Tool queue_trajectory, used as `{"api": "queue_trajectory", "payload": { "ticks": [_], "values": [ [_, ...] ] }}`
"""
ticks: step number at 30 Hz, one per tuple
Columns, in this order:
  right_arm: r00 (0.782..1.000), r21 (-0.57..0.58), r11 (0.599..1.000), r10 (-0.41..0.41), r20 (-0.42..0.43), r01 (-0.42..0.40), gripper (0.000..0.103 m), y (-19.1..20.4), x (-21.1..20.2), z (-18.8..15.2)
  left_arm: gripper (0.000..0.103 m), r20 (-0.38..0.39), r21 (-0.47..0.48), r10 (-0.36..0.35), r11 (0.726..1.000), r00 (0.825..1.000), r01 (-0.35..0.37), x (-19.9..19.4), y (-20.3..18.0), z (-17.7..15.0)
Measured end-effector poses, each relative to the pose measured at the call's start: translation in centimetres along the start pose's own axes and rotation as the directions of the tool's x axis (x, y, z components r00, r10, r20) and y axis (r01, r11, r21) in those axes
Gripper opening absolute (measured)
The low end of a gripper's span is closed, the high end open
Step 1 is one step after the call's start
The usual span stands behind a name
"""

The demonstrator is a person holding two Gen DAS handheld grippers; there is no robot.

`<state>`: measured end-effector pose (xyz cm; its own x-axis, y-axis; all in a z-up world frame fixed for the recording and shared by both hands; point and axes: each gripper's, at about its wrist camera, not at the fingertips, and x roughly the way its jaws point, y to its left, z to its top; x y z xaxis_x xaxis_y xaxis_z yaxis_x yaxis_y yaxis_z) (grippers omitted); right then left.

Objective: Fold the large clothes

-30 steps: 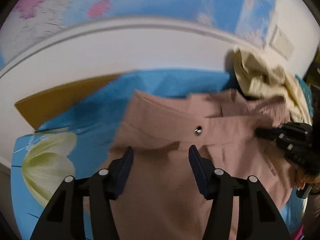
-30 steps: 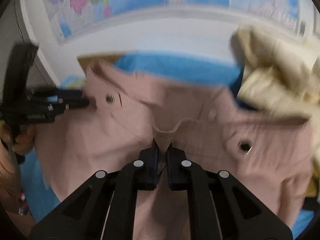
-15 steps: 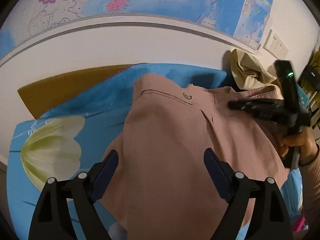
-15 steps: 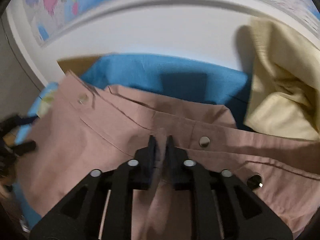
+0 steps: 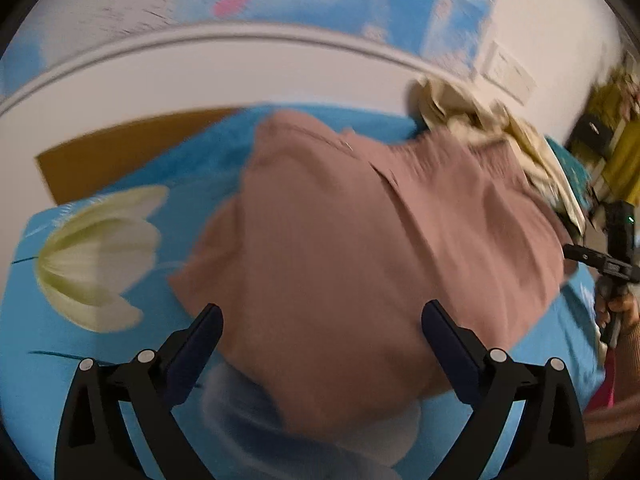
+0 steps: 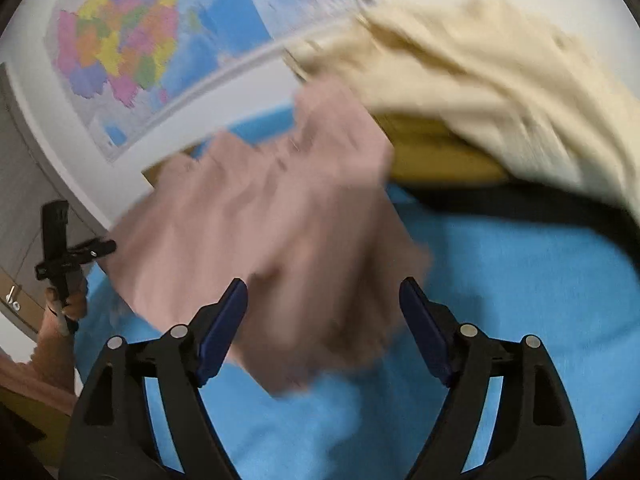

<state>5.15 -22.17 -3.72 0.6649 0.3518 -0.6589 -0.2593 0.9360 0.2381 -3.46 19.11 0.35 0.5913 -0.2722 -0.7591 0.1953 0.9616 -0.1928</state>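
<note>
Both the left tool (image 5: pixel 322 334) and right tool (image 6: pixel 323 308) have just been opening and grip nothing, leaving the pink garment (image 5: pixel 380 248) bunched, only partly folded, beside the cream clothes heap (image 6: pixel 500 92).

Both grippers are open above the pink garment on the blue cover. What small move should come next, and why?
Probably bring the right gripper down onto the near edge of the pink garment and close on it. Both pairs of jaws have just been opening and hold nothing; the left gripper is open too. The garment lies loose and wrinkled on the blue cover, so the next fold needs a fresh grasp.
</note>
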Motion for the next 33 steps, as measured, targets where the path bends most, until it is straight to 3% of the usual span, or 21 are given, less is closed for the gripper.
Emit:
{"api": "queue_trajectory", "payload": {
  "ticks": [3, 5, 6, 7, 9, 10, 13, 15, 18, 20, 22, 23, 24, 25, 27, 29, 30, 33],
  "values": [
    [0.998, 0.011, 0.998, 0.058, -0.004, -0.058, 0.081, 0.1, 1.2, -0.5, 0.096, -0.065, -0.022, 0.012, 1.0, 0.998, -0.014, 2.8, 0.0, -0.5],
    [0.997, 0.006, 0.997, 0.081, -0.006, -0.081, 0.08, 0.6, 1.9, -0.1, 0.091, -0.042, -0.029, 0.024, 0.999, 0.999, -0.025, 3.2, -0.4, -0.3],
    [0.994, -0.005, 0.994, 0.113, -0.014, -0.113, 0.065, 1.0, 2.2, 0.1, 0.078, -0.042, -0.042, 0.02, 0.999, 0.999, -0.021, 3.1, -0.5, -0.2],
    [0.99, -0.009, 0.99, 0.139, -0.026, -0.139, 0.043, 1.4, 2.3, 0.3, 0.069, -0.043, -0.07, 0.014, 0.997, 0.999, -0.017, 2.9, -0.5, 0.1],
    [0.986, -0.006, 0.987, 0.159, -0.052, -0.159, 0.024, 1.8, 2.3, 0.6, 0.034, -0.05, -0.117, -0.023, 0.993, 0.998, 0.017, 2.4, -0.3, 0.4],
    [0.981, -0.002, 0.982, 0.187, -0.044, -0.187, 0.016, 2.0, 1.1, 1.0, 0.026, -0.055, -0.145, -0.039, 0.989, 0.998, 0.031, 1.8, -0.1, 0.5],
    [0.967, -0.005, 0.967, 0.253, 0.041, -0.253, 0.008, 2.3, -3.7, 2.1, 0.016, -0.029, -0.237, -0.15, 0.961, 0.988, 0.139, -1.1, 1.0, 0.4],
    [0.963, -0.055, 0.968, 0.25, 0.096, -0.246, 0.006, 3.1, -8.3, 2.5, 0.014, 0.01, -0.268, -0.208, 0.942, 0.978, 0.203, -3.3, 1.7, -0.3],
    [0.984, -0.047, 0.986, 0.161, 0.074, -0.158, 0.005, 1.7, -11.0, 1.6, 0.015, 0.049, -0.346, -0.314, 0.885, 0.948, 0.311, -5.0, 3.5, -3.3],
    [0.99, 0.025, 0.99, 0.14, -0.017, -0.14, 0.006, -0.1, -9.3, 0.3, 0.016, 0.007, -0.389, -0.324, 0.87, 0.946, 0.301, -3.9, 3.9, -5.2],
    [0.994, 0.076, 0.995, 0.065, -0.092, -0.058, 0.01, -1.5, -7.3, -1.0, 0.026, -0.073, -0.402, -0.269, 0.889, 0.96, 0.219, -2.0, 3.6, -6.5],
    [0.992, 0.065, 0.998, 0.034, -0.119, -0.026, 0.014, -1.5, -6.4, -1.4, 0.028, -0.063, -0.402, -0.258, 0.891, 0.964, 0.212, -2.1, 3.6, -6.4],
    [0.991, 0.053, 0.998, -0.028, -0.129, 0.035, 0.031, -1.4, -5.8, -1.5, 0.035, -0.056, -0.392, -0.231, 0.9, 0.971, 0.192, -2.3, 3.3, -6.0],
    [0.992, 0.055, 0.995, -0.075, -0.105, 0.081, 0.044, -1.3, -6.1, -1.3, 0.051, -0.053, -0.366, -0.171, 0.92, 0.984, 0.14, -2.7, 2.8, -5.3],
    [0.993, 0.047, 0.993, -0.111, -0.025, 0.112, 0.051, -0.6, -7.5, -0.4, 0.072, -0.014, -0.306, -0.043, 0.951, 0.999, 0.037, -4.2, 1.8, -3.8],
    [0.986, 0.002, 0.988, -0.157, 0.062, 0.157, 0.056, 1.1, -9.0, 0.5, 0.077, 0.034, -0.232, 0.016, 0.973, 0.999, -0.008, -5.4, 0.6, -2.6],
    [0.985, -0.036, 0.989, -0.139, 0.101, 0.143, 0.058, 2.5, -9.4, 1.0, 0.086, 0.041, -0.187, 0.027, 0.982, 0.999, -0.019, -5.7, -0.3, -1.9],
    [0.995, -0.145, 0.989, -0.021, 0.097, 0.036, 0.064, 6.8, -7.3, 2.3, 0.087, 0.029, -0.072, 0.1, 0.993, 0.995, -0.098, -4.6, -2.6, 0.0]
  ]
}}
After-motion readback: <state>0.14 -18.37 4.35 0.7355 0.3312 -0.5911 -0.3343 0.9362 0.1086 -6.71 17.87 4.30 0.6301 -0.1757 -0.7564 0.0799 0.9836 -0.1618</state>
